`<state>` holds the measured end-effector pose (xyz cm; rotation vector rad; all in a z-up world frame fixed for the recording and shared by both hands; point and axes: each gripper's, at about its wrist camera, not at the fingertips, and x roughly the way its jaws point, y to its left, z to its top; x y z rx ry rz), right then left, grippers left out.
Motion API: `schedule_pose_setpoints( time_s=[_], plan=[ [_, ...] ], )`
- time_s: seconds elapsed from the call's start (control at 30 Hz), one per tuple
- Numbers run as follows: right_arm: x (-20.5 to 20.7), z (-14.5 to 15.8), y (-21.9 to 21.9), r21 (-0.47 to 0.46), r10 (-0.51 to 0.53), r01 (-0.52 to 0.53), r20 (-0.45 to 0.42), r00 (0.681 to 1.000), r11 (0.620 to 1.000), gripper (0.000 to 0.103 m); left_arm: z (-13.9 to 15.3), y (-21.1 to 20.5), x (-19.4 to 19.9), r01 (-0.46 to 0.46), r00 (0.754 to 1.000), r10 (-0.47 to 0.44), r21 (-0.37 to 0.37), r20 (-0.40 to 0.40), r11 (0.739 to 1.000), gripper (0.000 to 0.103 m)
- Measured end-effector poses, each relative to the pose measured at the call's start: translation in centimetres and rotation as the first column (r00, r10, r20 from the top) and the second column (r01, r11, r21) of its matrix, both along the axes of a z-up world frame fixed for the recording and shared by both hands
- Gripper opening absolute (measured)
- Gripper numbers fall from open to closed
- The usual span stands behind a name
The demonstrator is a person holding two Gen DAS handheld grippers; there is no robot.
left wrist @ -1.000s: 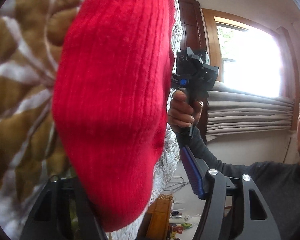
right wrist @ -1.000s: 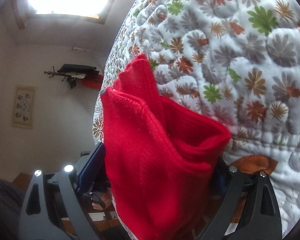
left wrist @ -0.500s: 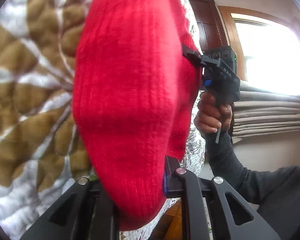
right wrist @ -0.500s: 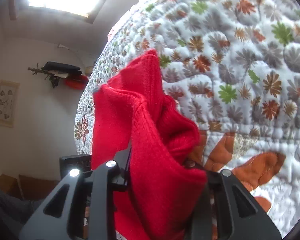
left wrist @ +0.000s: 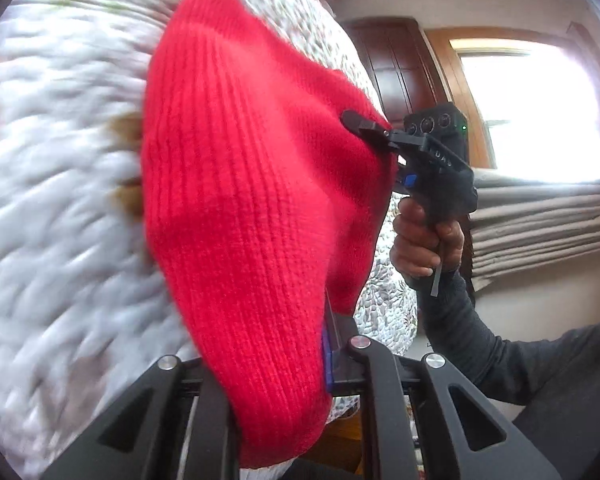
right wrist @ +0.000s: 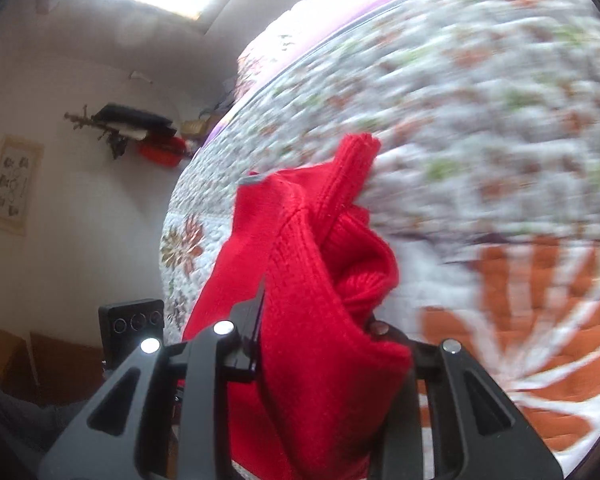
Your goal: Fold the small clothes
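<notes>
A red knit garment [left wrist: 240, 208] fills the middle of the left wrist view, bunched and lifted over the quilted bedspread [left wrist: 52, 200]. My left gripper [left wrist: 276, 368] is shut on its lower edge. My right gripper [left wrist: 374, 134], held in a person's hand [left wrist: 420, 240], pinches the garment's far right edge. In the right wrist view the same red knit garment [right wrist: 324, 280] is folded into a thick wad, and my right gripper [right wrist: 316, 340] is shut on it. Fabric hides the pads of both grippers.
The flowered quilt [right wrist: 480, 120] is blurred by motion and has an orange leaf pattern [right wrist: 540, 320]. A bright window [left wrist: 532, 112] and folded curtain [left wrist: 540, 220] lie to the right. A wall shelf [right wrist: 132, 124] and the other gripper's black housing [right wrist: 132, 324] show at left. A grey sleeve [left wrist: 500, 360] reaches in.
Both grippers went from wide open around the red knit to shut on it. They have moved closer together and are sweeping across the bed, so the quilt is now blurred.
</notes>
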<state>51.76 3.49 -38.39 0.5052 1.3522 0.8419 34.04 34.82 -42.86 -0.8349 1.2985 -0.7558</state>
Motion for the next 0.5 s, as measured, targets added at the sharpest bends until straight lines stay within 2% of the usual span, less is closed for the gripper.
schedule_pose_setpoints(
  time_s=[0.17, 0.3, 0.33, 0.37, 0.4, 0.5],
  plan=[
    [-2.6, -0.8, 9.4, 0.016, 0.125, -0.125, 0.009, 0.992, 0.992, 0.028, 0.9, 5.2, -4.8, -0.130, 0.991, 0.131, 0.048, -0.011, 0.990, 0.015],
    [-5.0, -2.4, 15.3, -0.029, 0.217, -0.216, 0.016, 0.976, 0.976, 0.029, -2.3, 9.3, -9.2, -0.271, 0.957, 0.279, 0.091, -0.085, 0.958, 0.016],
    [-5.4, -3.1, 16.1, -0.051, 0.225, -0.224, 0.017, 0.974, 0.973, 0.033, -3.3, 9.3, -9.6, -0.285, 0.950, 0.296, 0.105, -0.104, 0.953, 0.020],
    [-5.6, -3.6, 16.6, -0.077, 0.221, -0.219, 0.019, 0.975, 0.973, 0.045, -4.6, 9.4, -9.9, -0.297, 0.941, 0.313, 0.128, -0.128, 0.946, 0.032],
    [-5.5, -3.8, 16.5, -0.100, 0.204, -0.201, 0.021, 0.979, 0.974, 0.049, -5.5, 9.4, -10.1, -0.303, 0.936, 0.320, 0.131, -0.145, 0.944, 0.035],
    [-5.8, -2.3, 14.2, -0.131, 0.111, -0.105, 0.032, 0.993, 0.986, 0.069, -5.0, 9.7, -9.9, -0.301, 0.938, 0.317, 0.126, -0.141, 0.945, 0.040]
  ],
)
